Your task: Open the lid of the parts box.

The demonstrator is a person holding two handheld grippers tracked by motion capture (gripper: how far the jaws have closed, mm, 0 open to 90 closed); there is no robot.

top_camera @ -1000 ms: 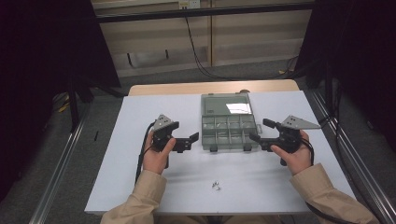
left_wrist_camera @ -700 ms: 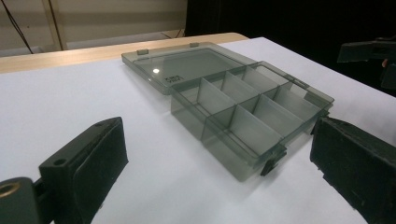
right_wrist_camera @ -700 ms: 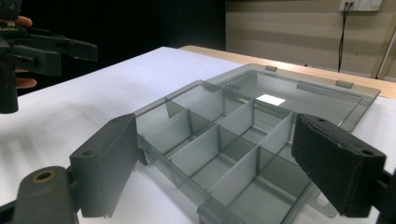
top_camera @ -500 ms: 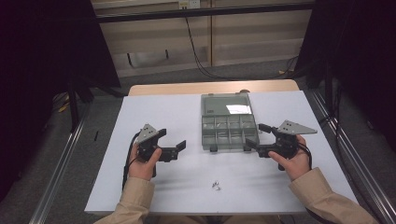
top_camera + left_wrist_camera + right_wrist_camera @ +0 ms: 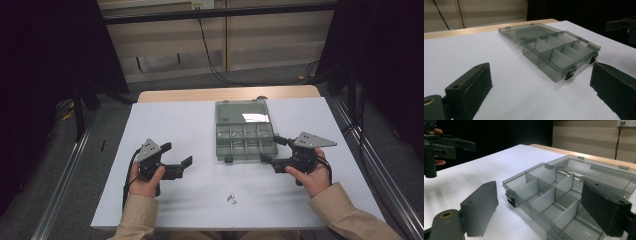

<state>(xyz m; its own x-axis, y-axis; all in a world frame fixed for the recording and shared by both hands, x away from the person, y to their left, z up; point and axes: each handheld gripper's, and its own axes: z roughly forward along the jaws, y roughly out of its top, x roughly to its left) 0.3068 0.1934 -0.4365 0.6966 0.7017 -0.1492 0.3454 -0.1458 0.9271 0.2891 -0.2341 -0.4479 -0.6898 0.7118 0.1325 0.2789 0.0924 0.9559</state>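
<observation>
Resting on a white table (image 5: 165, 120), an open compartment box (image 5: 245, 137) lies with its lid folded flat on the far side and every visible compartment empty. The person's right gripper (image 5: 274, 155) hangs just beside the box's near right corner, jaws spread wide, nothing between them; its own view looks across the dividers (image 5: 554, 192) at close range. The left gripper (image 5: 179, 161), jaws likewise spread and holding nothing, has drawn back over the past second from the box's left edge and now sits well apart from it, out on bare table to the box's left. Two small screws (image 5: 231, 199), or something like them, too small to tell, lie on the table on the near side of the box, closer to the person, between the two hands. The retreat of the left gripper suggests the work on the box itself, probably opening it, is finished, and that the next step is likely to fetch the small parts and drop them in a compartment. Neither gripper has yet reached for them.
</observation>
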